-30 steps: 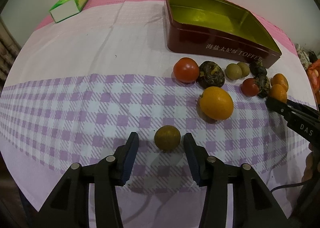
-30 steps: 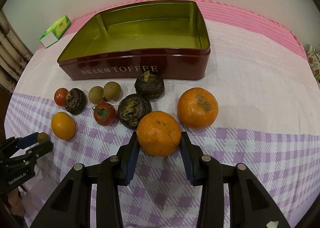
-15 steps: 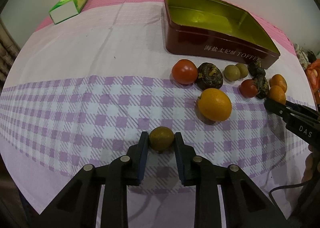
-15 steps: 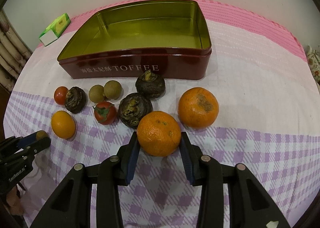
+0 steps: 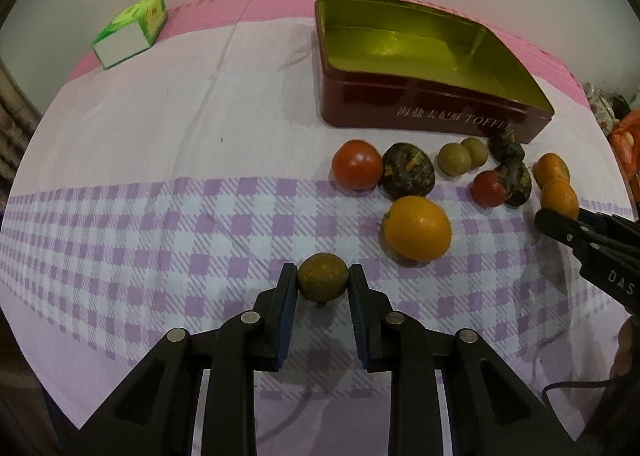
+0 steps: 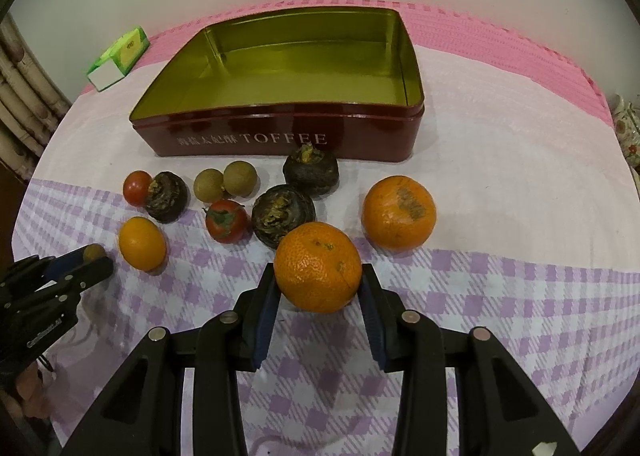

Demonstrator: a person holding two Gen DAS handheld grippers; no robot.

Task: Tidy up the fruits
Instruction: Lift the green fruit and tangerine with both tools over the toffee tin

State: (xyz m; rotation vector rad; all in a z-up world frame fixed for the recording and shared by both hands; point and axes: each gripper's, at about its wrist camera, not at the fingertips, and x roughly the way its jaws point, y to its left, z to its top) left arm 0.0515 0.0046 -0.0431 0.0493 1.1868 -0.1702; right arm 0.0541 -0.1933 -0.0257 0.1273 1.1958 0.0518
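At the lower centre of the frame the right gripper (image 6: 318, 288) has both blue pads pressed against a mandarin (image 6: 318, 267). A second mandarin (image 6: 398, 212) sits just to its upper right, and a dark water chestnut (image 6: 283, 214) touches it at upper left. Across the upper middle stands the open toffee tin (image 6: 280, 140), its gold inside bare. At the left edge the left gripper (image 6: 90, 261) pinches a small brownish fruit (image 6: 94, 251), near a small orange (image 6: 142, 243).
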